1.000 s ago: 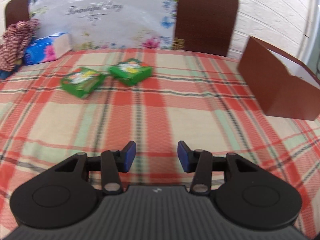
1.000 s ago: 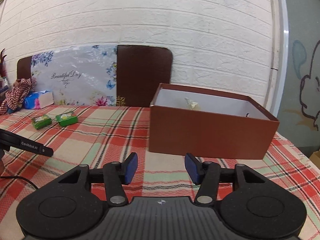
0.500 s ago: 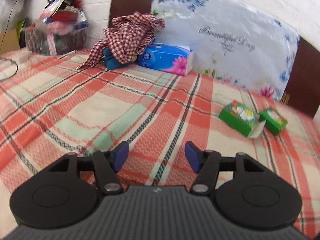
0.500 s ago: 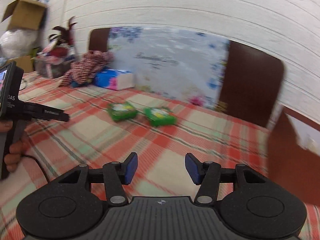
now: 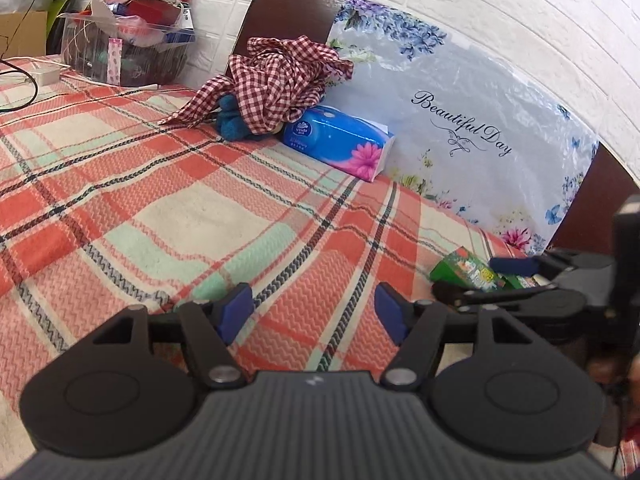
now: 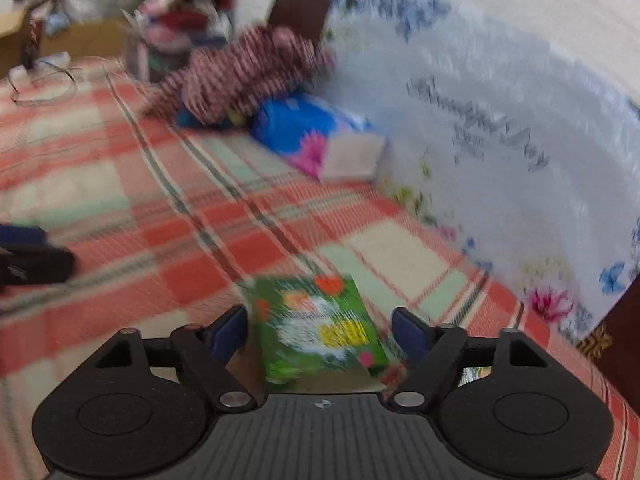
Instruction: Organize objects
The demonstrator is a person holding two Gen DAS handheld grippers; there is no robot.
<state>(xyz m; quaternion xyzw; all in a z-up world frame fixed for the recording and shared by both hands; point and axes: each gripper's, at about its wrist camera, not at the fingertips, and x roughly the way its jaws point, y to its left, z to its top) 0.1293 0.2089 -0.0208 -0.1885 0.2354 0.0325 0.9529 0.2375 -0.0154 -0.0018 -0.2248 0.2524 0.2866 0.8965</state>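
Observation:
A green box [image 6: 320, 328] lies on the plaid tablecloth between the open jaws of my right gripper [image 6: 322, 330]; the pads stand apart from its sides. The right wrist view is blurred. In the left wrist view the same green box [image 5: 466, 270] shows at the right with the right gripper's blue fingertip [image 5: 514, 266] over it. A second green box [image 5: 520, 280] peeks out behind it. My left gripper [image 5: 312, 314] is open and empty above bare cloth.
A blue tissue pack [image 5: 340, 142] and a checked cloth bundle [image 5: 280, 76] lie at the back. A flowered board [image 5: 460, 120] leans on the wall. A clear bin of clutter [image 5: 128, 48] and a cable [image 5: 24, 80] sit at the far left.
My right gripper has moved forward and down so the green box now sits between its jaws. My left gripper has swung further left and closer to the tissue pack.

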